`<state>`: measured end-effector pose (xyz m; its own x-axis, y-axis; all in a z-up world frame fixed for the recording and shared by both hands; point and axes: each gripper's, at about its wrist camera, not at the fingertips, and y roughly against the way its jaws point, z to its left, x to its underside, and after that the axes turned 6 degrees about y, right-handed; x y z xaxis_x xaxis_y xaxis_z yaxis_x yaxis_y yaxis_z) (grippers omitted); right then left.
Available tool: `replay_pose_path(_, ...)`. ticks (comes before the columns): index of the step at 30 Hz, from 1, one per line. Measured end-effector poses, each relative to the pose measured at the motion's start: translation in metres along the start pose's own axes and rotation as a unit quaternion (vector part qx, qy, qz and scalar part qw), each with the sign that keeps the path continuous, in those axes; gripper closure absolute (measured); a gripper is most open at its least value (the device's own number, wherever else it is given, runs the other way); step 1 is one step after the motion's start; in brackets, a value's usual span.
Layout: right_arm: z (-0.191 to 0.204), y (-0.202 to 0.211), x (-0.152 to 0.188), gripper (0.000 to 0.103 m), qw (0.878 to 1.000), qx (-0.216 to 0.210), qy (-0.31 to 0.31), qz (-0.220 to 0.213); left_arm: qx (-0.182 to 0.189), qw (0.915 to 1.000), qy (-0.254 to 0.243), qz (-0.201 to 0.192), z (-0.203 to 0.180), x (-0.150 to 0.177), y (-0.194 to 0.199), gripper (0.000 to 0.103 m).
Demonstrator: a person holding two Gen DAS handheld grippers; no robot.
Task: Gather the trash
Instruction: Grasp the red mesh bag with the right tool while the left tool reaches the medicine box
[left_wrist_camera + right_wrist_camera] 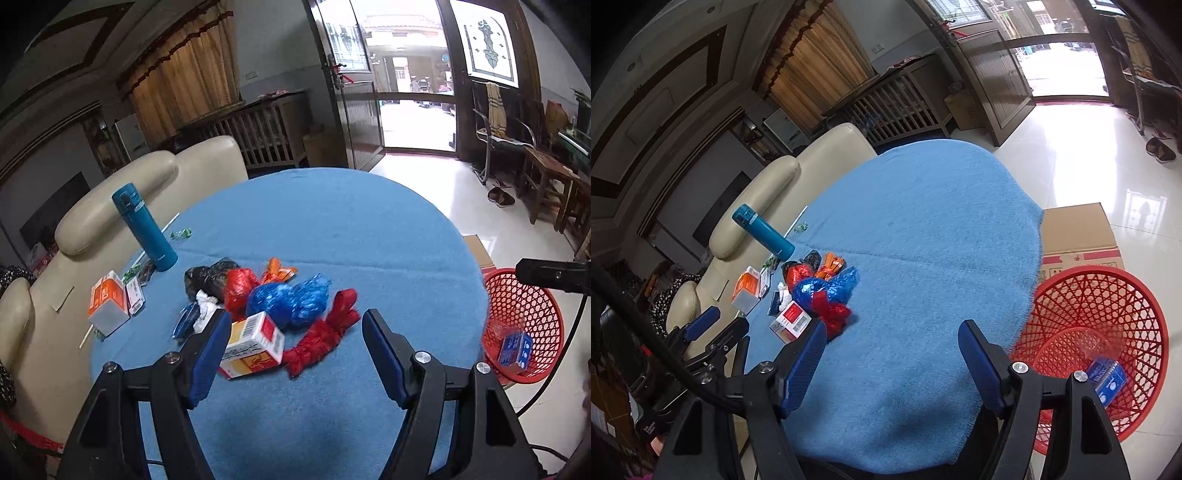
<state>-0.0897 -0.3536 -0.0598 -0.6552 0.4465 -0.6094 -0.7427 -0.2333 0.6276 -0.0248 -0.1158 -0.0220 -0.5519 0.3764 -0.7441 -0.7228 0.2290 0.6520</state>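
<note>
Trash (273,306) lies heaped left of the table's (332,229) middle, on the blue cloth. Nearest the left gripper (295,354) is a red-and-white carton (253,345), flat on its side, its long axis running from near left to far right, barcode end toward the left finger (208,358). Touching its right side is a twisted red bag (325,332), long axis slanting from the near left up to the far right. Behind these sit a crumpled blue bag (288,301), a red bag (238,286), a black bag (207,277) and an orange wrapper (277,273), all packed together.

The left gripper hovers low over the near part of the table, pointing at the heap; its jaws are spread wide with nothing between them, the carton just beyond the left finger. The right gripper (892,354) hangs higher and farther right, over bare cloth, tilted, jaws likewise spread and empty.

Left of the heap stand an orange box (109,302) and an upright teal flask (144,227), near the table's left edge by a cream sofa (155,177). The far and right parts of the cloth are bare. Past the right edge, on the floor, a red basket (1100,295) holds a blue carton (1106,380); a cardboard box (1078,232) sits behind it.
</note>
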Motion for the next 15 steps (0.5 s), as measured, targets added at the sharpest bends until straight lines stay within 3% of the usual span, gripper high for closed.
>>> replay_pose_path(5,0.025,-0.033,-0.008,0.026,0.999,-0.033,0.011,0.036,-0.047,0.9968,0.051,0.039,0.066,0.019,-0.025,0.027)
replay_pose_path(10,0.056,-0.094,-0.008,0.026,0.993,-0.066,0.018,0.099,-0.099,0.9845,0.123,0.078,0.141,0.042,-0.041,0.028)
replay_pose_path(13,0.062,-0.134,-0.005,0.026,0.987,-0.082,-0.013,0.135,-0.11,0.9794,0.147,0.084,0.167,0.051,-0.043,0.027)
replay_pose_path(15,0.063,-0.162,-0.001,0.026,0.981,-0.093,-0.054,0.163,-0.093,0.98,0.154,0.084,0.173,0.051,-0.044,0.027)
